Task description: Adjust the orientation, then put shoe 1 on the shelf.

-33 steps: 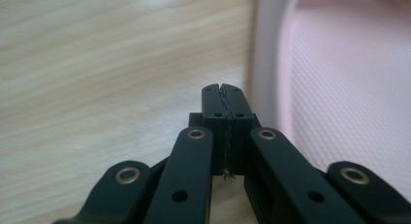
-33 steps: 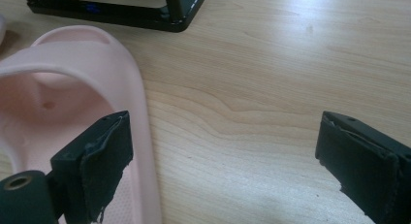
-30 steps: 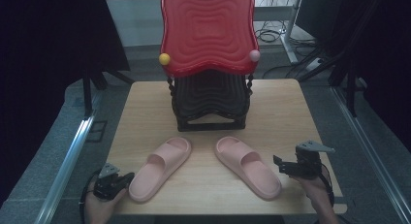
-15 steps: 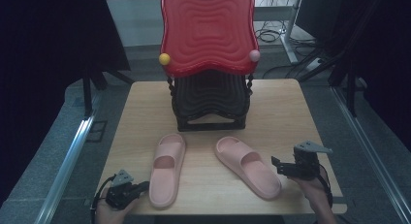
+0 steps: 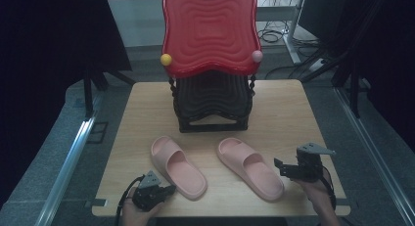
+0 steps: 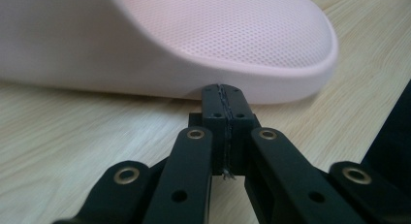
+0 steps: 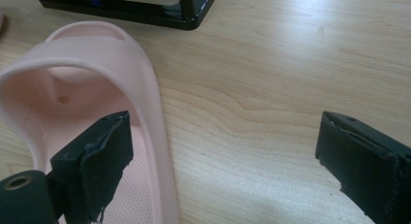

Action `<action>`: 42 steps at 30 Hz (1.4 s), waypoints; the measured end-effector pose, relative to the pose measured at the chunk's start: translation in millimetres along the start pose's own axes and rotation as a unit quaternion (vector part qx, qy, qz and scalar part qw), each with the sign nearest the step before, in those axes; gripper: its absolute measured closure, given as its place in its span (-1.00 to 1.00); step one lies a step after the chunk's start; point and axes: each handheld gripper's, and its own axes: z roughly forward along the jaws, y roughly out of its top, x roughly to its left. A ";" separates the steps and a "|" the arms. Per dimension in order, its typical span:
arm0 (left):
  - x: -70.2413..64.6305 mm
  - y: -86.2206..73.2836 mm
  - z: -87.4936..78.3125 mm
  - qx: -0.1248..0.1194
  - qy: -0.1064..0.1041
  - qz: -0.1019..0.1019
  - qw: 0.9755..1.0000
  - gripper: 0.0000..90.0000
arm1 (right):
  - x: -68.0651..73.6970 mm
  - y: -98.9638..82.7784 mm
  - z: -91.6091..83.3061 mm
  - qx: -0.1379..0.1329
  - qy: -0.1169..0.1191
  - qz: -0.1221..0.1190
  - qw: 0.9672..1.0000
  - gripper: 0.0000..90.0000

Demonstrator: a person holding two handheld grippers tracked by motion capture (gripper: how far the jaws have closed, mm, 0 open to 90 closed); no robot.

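L gripper (image 5: 164, 191), jaws fully closed and empty, butts left slipper (image 5: 177, 166) heel at lower left to nudge it; R gripper (image 5: 283, 168) gapes wide beside right slipper (image 5: 250, 167).

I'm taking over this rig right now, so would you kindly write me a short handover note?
Left gripper: jaws shut, empty, tips at the heel edge of the left slipper.
Right gripper: jaws open, beside the heel of the right slipper, holding nothing.
Both pink slippers lie on the wooden table in front of the black rack, toes angled the same way.
Done: the left slipper looks nudged roughly parallel to its mate.
Left: probably bring the pair together; neither is gripped.
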 end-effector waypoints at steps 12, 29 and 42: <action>12.4 18.0 -36.0 -0.102 0.058 -0.006 0.993 0.56 | 1.2 -0.2 -3.6 -0.006 0.020 -0.011 1.000 -0.86; 47.1 73.9 -56.0 -0.164 0.114 -0.040 0.979 -0.14 | 31.0 4.0 -14.2 -0.032 0.087 -0.049 0.995 -0.50; 71.0 81.7 -66.3 -0.163 0.105 -0.046 0.980 -0.32 | 128.8 24.4 12.3 -0.019 0.151 -0.126 0.980 -0.07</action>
